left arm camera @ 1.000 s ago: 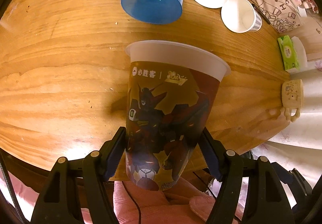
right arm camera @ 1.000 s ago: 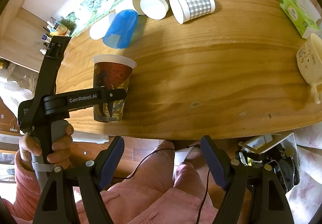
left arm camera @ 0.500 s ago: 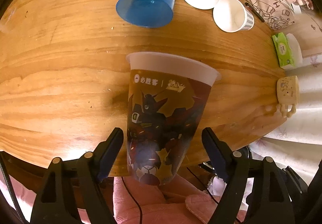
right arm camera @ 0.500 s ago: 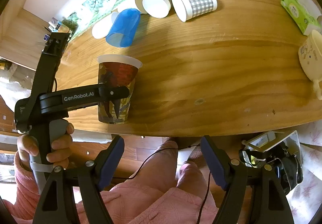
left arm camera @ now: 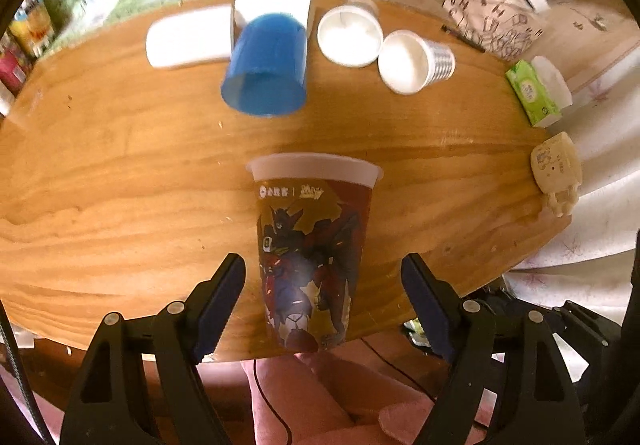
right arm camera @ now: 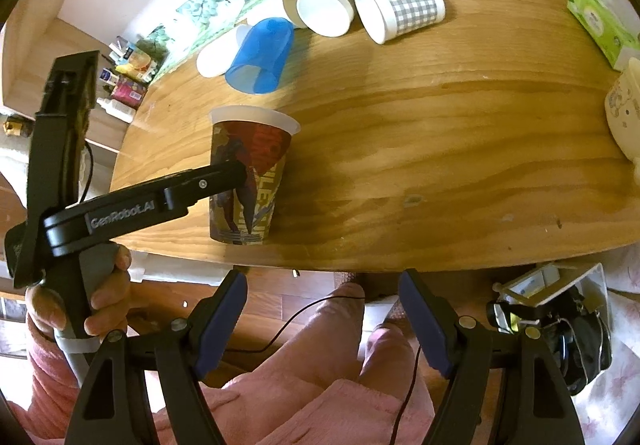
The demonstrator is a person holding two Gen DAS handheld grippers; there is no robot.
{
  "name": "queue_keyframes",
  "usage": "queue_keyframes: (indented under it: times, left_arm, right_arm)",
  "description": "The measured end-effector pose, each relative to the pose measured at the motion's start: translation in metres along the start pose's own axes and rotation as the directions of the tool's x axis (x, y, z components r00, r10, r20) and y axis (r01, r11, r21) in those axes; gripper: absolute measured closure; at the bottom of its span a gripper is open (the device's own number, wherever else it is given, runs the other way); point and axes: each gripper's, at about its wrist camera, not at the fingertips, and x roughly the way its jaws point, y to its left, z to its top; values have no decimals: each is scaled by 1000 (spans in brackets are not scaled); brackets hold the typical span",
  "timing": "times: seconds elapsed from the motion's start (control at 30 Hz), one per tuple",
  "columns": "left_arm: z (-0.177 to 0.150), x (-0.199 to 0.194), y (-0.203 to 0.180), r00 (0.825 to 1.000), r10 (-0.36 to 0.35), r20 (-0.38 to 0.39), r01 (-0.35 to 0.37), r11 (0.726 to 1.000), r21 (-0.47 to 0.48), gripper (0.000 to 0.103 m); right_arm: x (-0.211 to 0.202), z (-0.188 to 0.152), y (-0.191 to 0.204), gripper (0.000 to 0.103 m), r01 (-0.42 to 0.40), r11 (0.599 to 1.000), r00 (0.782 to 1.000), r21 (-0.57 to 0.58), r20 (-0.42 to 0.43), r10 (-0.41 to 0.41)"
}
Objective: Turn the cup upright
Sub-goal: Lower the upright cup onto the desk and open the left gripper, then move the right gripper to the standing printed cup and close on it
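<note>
A printed paper cup (left arm camera: 312, 245) with a white rim stands upright near the front edge of the wooden table (left arm camera: 120, 173); it also shows in the right wrist view (right arm camera: 246, 181). My left gripper (left arm camera: 323, 297) is open, its fingers apart on either side of the cup and clear of it. In the right wrist view one left finger (right arm camera: 208, 185) crosses in front of the cup. My right gripper (right arm camera: 322, 313) is open and empty, below the table's front edge over my lap.
A blue plastic cup (left arm camera: 266, 69) lies on its side behind the printed cup. Two white paper cups (left arm camera: 412, 59) lie on their sides at the back. A green tissue pack (left arm camera: 532, 93) and a cream mug (left arm camera: 556, 173) sit at the right edge.
My left gripper opened and let go of the printed cup, then drew back toward me. The cup now stands free on the table. The right gripper barely moved.
</note>
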Motion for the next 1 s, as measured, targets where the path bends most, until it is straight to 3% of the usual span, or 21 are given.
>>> queue_keyframes:
  times: [0.17,0.37,0.53,0.7,0.83,1.0]
  left_arm:
    - [-9,-23,5,990,25,140,-23,999,-23,20]
    - [-21,-49,12,955,41,294,-24,998,-61,20]
    - [-30,-63,20,919,73,386,-45,996,-80,20]
    - [-37,-67,30,905,104,414,-69,993,-98,20]
    - [-43,-68,38,908,112,404,-79,992,-96,20]
    - [-47,-69,48,912,124,391,-98,992,-85,20]
  right_arm:
    - [2,0,2,24,-30,1000,999,-10,29,30]
    - [1,-1,9,24,-93,995,991,-40,96,96]
    - [-3,-1,20,24,-55,993,982,-100,172,71]
    - [-1,1,28,24,-50,993,974,-108,215,72]
    - [-1,1,37,24,-26,991,961,-134,269,62]
    - [9,7,48,24,-36,992,959,-119,276,68]
